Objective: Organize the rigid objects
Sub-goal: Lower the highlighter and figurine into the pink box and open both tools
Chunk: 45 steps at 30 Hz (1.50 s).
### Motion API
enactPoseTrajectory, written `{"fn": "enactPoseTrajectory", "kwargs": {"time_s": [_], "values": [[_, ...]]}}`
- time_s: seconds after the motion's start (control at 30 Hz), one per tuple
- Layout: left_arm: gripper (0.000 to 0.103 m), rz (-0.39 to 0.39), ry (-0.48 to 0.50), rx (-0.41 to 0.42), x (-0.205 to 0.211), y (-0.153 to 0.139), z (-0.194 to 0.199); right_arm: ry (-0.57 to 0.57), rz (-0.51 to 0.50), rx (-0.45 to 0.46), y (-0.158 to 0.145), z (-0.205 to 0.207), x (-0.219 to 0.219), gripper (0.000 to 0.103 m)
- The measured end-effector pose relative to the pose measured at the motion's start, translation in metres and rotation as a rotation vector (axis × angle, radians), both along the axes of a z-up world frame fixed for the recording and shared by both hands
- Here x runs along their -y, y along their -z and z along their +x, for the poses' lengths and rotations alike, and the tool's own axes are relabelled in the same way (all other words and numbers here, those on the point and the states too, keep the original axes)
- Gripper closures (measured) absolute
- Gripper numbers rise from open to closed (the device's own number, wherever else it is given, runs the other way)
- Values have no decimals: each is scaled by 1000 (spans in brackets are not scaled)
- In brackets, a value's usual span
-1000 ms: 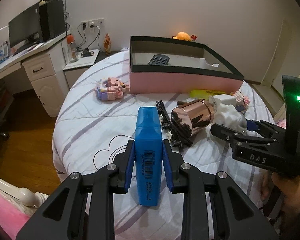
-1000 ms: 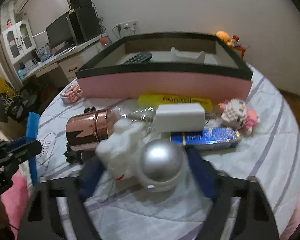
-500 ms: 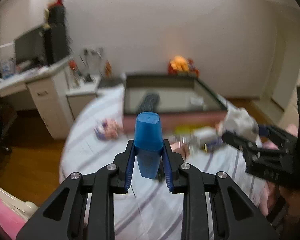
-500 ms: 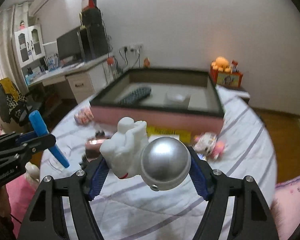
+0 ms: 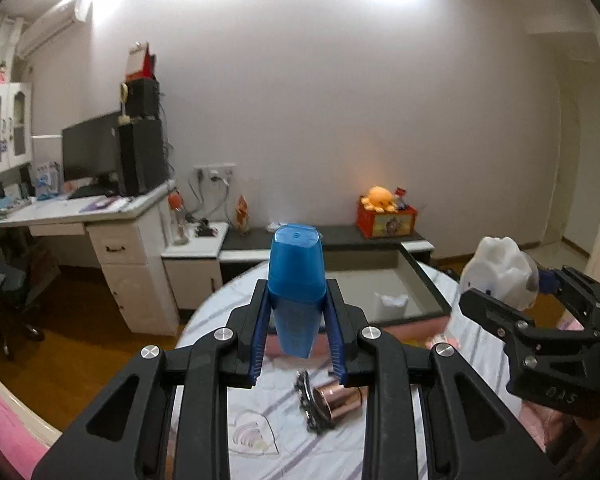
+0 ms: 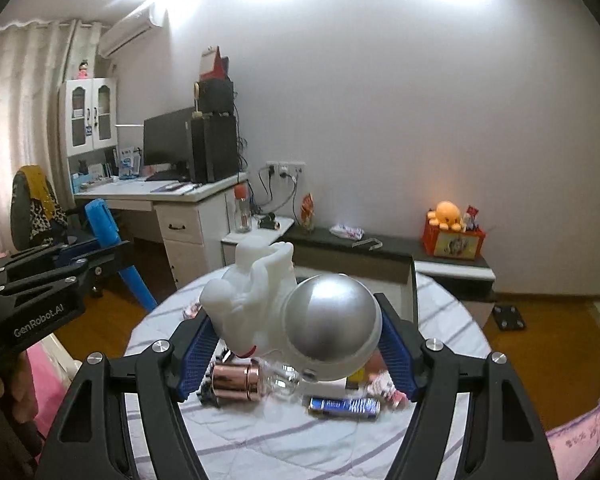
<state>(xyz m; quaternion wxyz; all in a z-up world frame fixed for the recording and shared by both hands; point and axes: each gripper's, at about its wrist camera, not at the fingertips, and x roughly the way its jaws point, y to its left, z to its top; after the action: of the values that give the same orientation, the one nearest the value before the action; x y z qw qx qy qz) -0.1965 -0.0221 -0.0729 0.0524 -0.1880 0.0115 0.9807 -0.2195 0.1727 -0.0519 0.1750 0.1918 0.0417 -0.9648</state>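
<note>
Left wrist view: left gripper clamps a blue capped tube between its blue pads, cap end up and away, held above the round bed; below lie a copper cylinder beside a black chain, with the pink-sided box behind. Right wrist view: right gripper grips a white astronaut figure with a silver helmet, lifted over the bed, where a blue-silver tube lies.

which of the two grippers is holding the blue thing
The left gripper: its pads clamp the blue marker, while the right gripper grips a white astronaut figure.
</note>
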Motion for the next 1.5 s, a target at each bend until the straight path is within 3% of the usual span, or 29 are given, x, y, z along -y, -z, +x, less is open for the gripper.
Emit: {"fn": "enactPoseTrajectory", "kwargs": {"time_s": [0.33,0.6,0.87,1.07,1.27,1.4,1.5], "values": [[77,-29,-35,-71,-17,-25,-22,-8,-15,-64,-15,-13,-6,29],[77,-63,-17,-68,-40,-28,-71,3,-27,-71,-16,-54,-15,29],[76,-115,26,70,-65,17,-156,25,-21,0,10,-114,-21,29],[76,-160,55,211,-85,66,-207,40,-10,115,51,-164,-23,29],[76,-170,53,302,-92,104,-231,53,14,215,86,-192,-26,29],[75,-174,42,323,-93,114,-234,62,20,257,103,-200,-30,29],[59,-178,16,317,-90,111,-231,76,13,257,102,-199,-33,25]]}}
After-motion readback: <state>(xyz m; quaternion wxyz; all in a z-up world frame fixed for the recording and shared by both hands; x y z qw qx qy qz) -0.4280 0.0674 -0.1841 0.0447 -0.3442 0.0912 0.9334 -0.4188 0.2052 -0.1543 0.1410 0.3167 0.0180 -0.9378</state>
